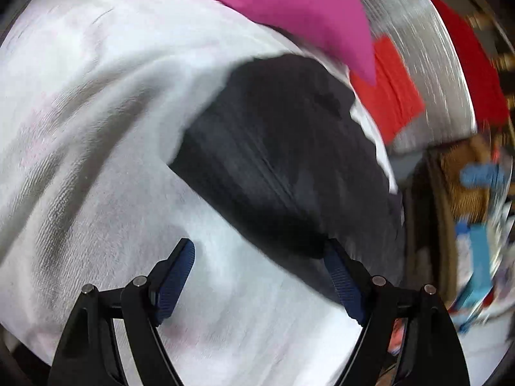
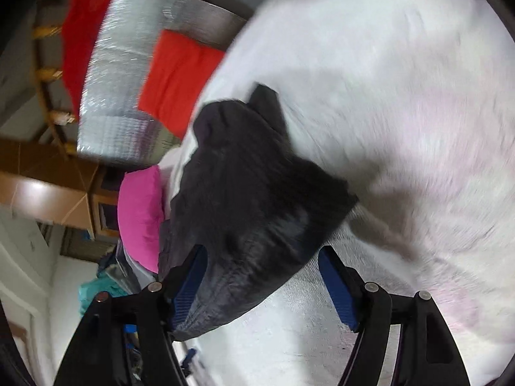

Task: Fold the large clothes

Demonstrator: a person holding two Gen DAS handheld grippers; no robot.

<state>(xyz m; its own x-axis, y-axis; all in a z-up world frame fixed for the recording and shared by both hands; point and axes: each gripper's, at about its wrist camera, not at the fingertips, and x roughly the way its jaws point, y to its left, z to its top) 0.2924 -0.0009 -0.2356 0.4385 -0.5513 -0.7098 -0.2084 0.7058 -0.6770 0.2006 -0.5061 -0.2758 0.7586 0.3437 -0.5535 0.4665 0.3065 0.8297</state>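
Blue-padded fingers of the left gripper (image 1: 257, 276) are standing wide apart at the bottom of the left wrist view, holding nothing; the right-hand pad is just touching, or nearly touching, the near edge of the dark garment (image 1: 283, 160), while the other pad is hovering over bare white towelling (image 1: 96, 128). In the right wrist view the right gripper (image 2: 262, 284) is likewise spread wide, with a bunched corner of the same dark garment (image 2: 254, 212) lying between its fingers and draping over the left pad, but the jaws are not closing on it. That dark piece is lying crumpled on the white cover, with a magenta cloth (image 1: 299, 9) beyond it and a folded red cloth (image 1: 389, 93) on a silvery quilted mat (image 1: 428, 48) further off. Both views are smearing with motion, so the step in hand is probably the reach for the garment's edges, before any fold is being made. Next, each claw likely needs to settle on a separate corner or hem, close firmly on a single layer rather than the towelling beneath, and lift to spread the cloth flat. No brand, label or writing is showing legibly anywhere; the cluttered background is too blurred to read.
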